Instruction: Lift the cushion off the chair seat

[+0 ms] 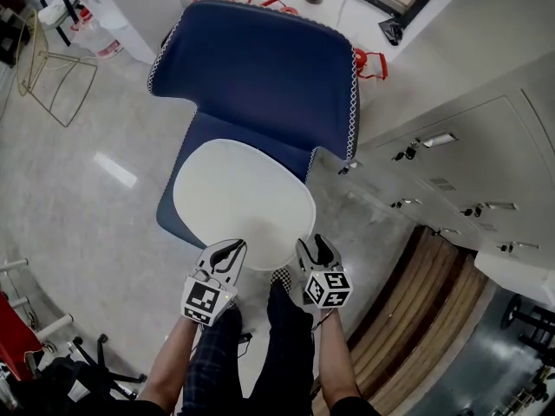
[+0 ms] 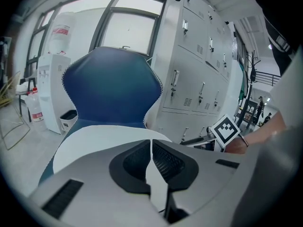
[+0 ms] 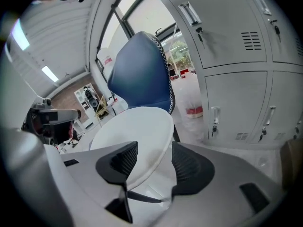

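A white oval cushion [image 1: 243, 198] lies on the seat of a blue chair [image 1: 260, 68]. Both grippers are at its near edge. My left gripper [image 1: 229, 251] is at the left of that edge; in the left gripper view its jaws [image 2: 151, 143] are closed together, with a thin white strip of the cushion [image 2: 104, 141] pinched between the pads. My right gripper [image 1: 319, 248] is at the edge's right end. In the right gripper view it [image 3: 154, 157] stands open, and the cushion's rim [image 3: 137, 131] runs into the gap without the pads pressing on it.
Grey metal lockers [image 1: 451, 172] stand close on the chair's right. A wire stand [image 1: 52, 76] and a water dispenser [image 2: 52, 89] are at the left. The person's legs [image 1: 260, 345] are just behind the grippers. A wood-floor strip [image 1: 434, 319] is at lower right.
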Demonstrator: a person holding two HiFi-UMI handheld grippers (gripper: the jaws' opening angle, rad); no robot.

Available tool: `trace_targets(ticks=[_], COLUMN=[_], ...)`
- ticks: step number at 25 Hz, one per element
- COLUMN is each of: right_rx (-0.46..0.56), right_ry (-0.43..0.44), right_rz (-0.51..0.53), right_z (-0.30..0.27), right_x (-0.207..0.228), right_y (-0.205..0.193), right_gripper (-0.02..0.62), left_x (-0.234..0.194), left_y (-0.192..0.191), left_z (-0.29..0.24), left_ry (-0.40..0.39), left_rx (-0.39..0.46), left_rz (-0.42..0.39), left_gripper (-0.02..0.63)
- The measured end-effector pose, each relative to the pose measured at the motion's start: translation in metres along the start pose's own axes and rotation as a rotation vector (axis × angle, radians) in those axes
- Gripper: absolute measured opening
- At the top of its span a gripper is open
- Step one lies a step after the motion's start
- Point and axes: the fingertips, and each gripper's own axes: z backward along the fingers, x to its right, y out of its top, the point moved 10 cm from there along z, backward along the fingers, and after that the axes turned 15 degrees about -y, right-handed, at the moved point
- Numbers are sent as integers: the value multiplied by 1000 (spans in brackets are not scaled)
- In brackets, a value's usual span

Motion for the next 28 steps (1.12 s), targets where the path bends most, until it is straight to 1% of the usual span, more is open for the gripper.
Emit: trace_targets(ticks=[3,6,9,15,18,26,28], right_rx=[-22,-41,-47,-46,-47,-26,-21], right_ry=[33,48,64,134,136,111,94], right_rz=[-24,-41,-55,-95,-89,-23,-23], right_z=[-5,-11,-16,-24,-27,-24,-23], right_x=[1,2,3,-1,-2,-2,-1], right_y=[-7,-14,-19,-22,-22,-19,-18], right_gripper=[236,248,252,255,258,252,213], left_x=[0,0,-2,-8,-9,-10,-9], left_y=[-3,-8,-12,-17,-18,-15,-14], left_z=[-2,-2,-2,-4,-6,-5,-5], left_ry=[2,9,15,33,34,36,33], left_rx=[0,0,-5,0,2,8,7], left_rz=[-6,-2,1,5,7,12,12], left_gripper=[28,28,28,28,28,28,28])
